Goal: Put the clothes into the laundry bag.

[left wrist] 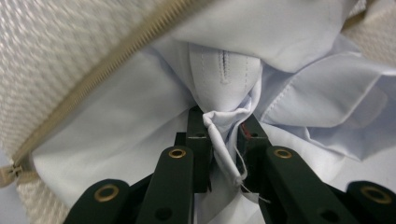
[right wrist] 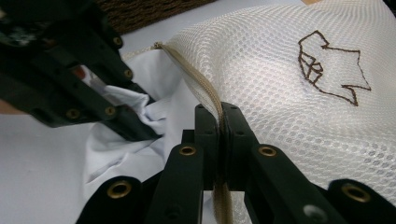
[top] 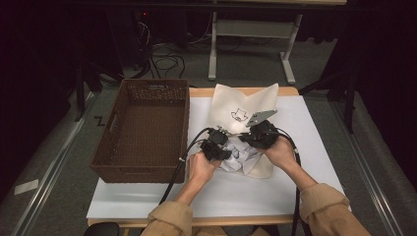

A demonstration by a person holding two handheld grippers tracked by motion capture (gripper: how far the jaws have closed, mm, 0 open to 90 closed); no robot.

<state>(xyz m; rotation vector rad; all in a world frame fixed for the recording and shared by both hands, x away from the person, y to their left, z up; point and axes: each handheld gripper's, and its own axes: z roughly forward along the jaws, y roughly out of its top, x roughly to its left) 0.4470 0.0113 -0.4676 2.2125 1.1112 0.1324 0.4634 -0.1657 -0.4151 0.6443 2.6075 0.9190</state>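
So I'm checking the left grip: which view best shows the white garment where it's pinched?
The left gripper view: the white garment bunches between the left gripper pads, close up. The right gripper view shows it beside the mesh bag, partly hidden. The high view shows a small crumpled patch.

The pale garment [top: 239, 156] is largely covered in the high view by both hands and by the mesh bag [top: 244, 109]; its type cannot be determined. In the left gripper view, the garment runs past the right and bottom edges, and the bag's zipper [left wrist: 100, 70] is cut off at the top edge. In the right gripper view, the zipper edge disappears between the closed jaws of the right hand-held gripper [right wrist: 219, 122]. The wicker basket [right wrist: 149, 11] is cropped at the top edge. The near edge of the worktop [top: 206, 209] is partly hidden by sleeves.
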